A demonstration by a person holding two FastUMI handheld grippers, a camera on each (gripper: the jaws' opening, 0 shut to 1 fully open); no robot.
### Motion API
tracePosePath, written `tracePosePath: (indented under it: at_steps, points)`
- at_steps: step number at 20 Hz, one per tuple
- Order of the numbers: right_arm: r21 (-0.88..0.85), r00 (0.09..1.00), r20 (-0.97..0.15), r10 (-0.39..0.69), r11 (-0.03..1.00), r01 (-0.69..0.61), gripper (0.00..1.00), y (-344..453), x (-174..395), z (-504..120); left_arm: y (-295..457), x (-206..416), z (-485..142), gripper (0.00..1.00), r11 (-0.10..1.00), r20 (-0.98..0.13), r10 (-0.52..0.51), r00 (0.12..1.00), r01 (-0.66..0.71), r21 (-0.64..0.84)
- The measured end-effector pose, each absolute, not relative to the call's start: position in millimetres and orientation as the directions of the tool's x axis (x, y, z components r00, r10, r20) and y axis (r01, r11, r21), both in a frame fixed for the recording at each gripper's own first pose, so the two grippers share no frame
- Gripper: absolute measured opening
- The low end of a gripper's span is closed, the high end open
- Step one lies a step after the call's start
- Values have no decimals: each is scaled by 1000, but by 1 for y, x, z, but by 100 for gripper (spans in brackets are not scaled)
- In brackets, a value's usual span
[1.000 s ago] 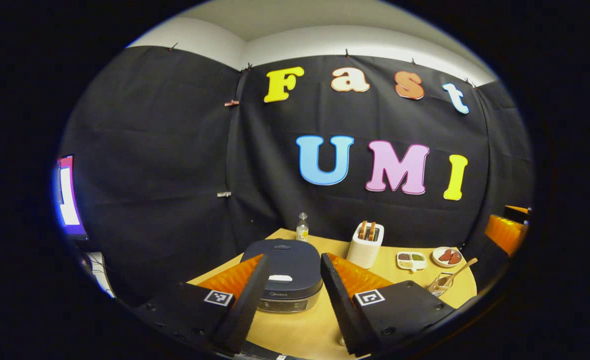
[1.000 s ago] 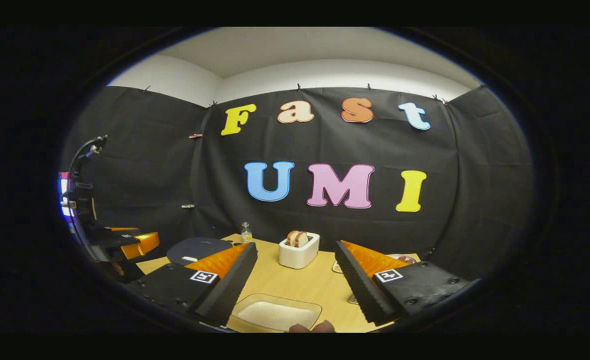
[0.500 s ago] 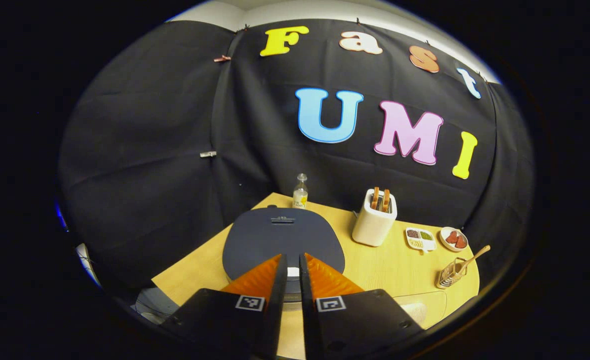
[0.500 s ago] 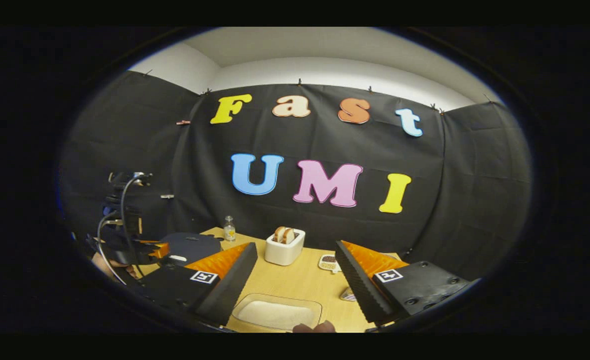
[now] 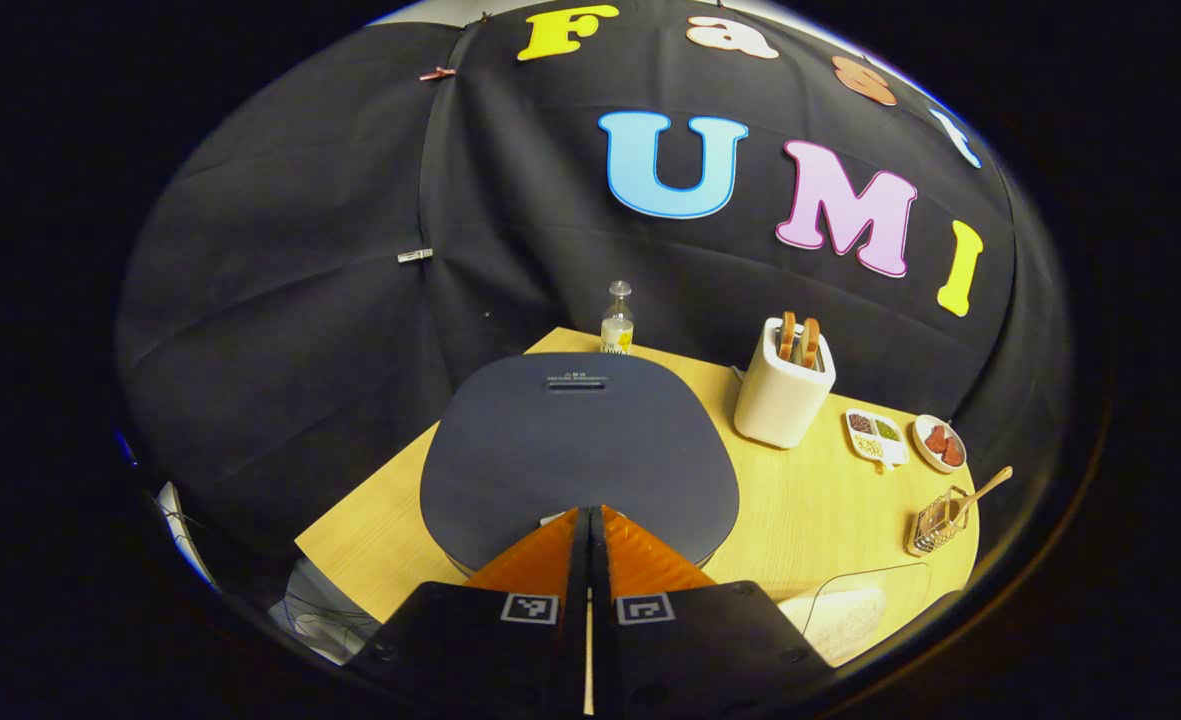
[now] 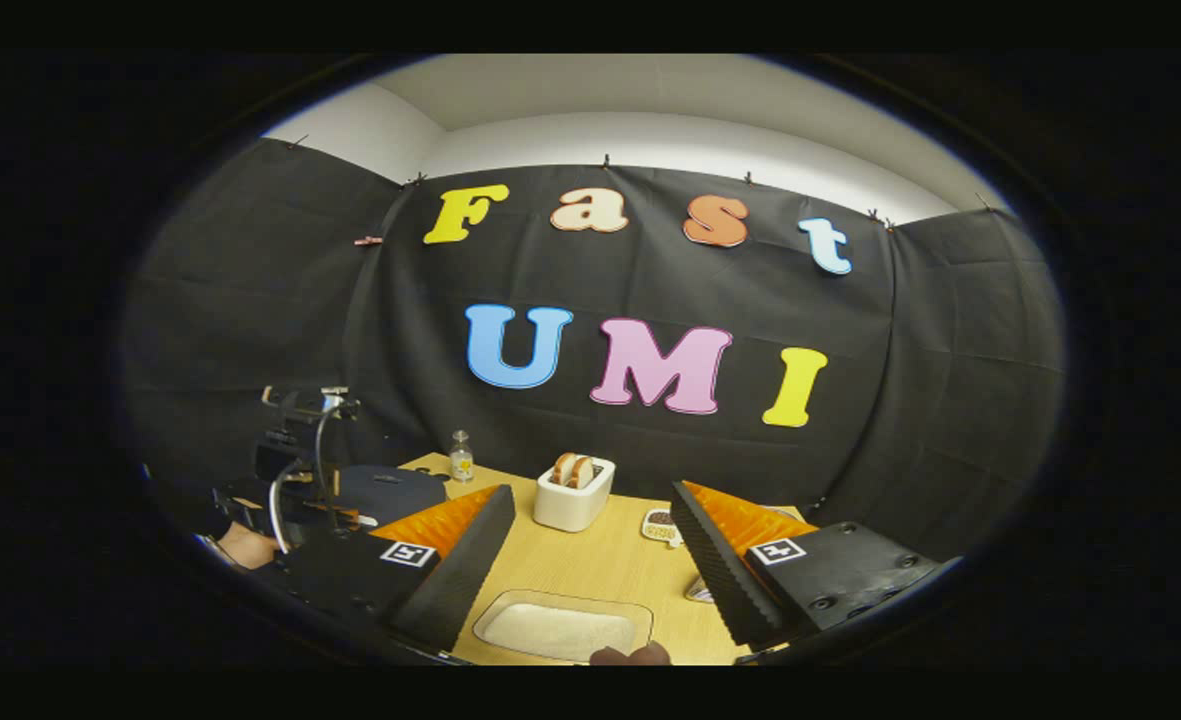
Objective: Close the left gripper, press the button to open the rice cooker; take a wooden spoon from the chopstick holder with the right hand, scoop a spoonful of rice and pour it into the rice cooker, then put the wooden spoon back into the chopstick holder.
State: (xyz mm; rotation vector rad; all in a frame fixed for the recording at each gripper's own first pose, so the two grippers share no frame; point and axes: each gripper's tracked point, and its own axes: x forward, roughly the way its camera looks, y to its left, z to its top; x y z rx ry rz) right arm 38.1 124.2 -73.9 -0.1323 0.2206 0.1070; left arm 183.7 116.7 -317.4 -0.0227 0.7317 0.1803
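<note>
Rice cooker: dark lid down, sitting on the left part of the wooden table; in the right gripper view it's at the far left, partly behind the other gripper's rig
Left gripper: jaws pinched together, pretty much no gap; tips right at the front edge of the cooker lid, where a small pale button bit peeks out beside them; can't tell if they're actually touching it
Bottle: little clear one, standing at the back edge of the table just behind the cooker
Toaster: white, two slices poking out the top; right of the cooker, near the wall
Snack dishes: a divided tray and a round plate, side by side right of the toaster
Chopstick holder: wire basket near the right edge of the table; wooden spoon leaning out of it, bowl end up and to the right
Rice tray: clear, shallow, white rice inside; at the near edge of the table, between the right gripper's fingers in its own view
Right gripper: jaws wide apart, nothing in them; hanging above the table over the rice tray
</note>
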Motion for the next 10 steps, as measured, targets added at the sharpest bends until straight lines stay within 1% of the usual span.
tracePosePath:
  at_steps: [1,2,3,4,5,6,8,10]
  points:
    - [-122,969,-228,100,984,-130,96,124,38,-76,123,183,-324,4,980,-670,187,718,-180,81]
    - [-123,967,-230,109,983,-140,98,125,39,-78,125,182,-326,7,976,-660,210,721,-193,100]
    - [-120,963,-241,120,981,-152,96,126,39,-81,124,184,-324,8,975,-649,217,729,-197,105]
    - [-113,958,-255,133,980,-166,98,128,40,-87,126,184,-324,8,974,-643,223,732,-198,113]
    - [-107,953,-265,144,978,-178,96,131,41,-91,127,185,-323,8,972,-633,231,739,-196,126]
    - [-101,950,-269,156,977,-188,98,133,41,-90,127,184,-324,8,970,-630,240,738,-200,136]
    - [-101,953,-248,171,974,-201,98,133,43,-83,128,183,-325,8,964,-622,263,737,-234,130]
    - [-106,953,-244,181,972,-212,98,130,43,-84,128,184,-325,8,958,-638,260,725,-277,74]
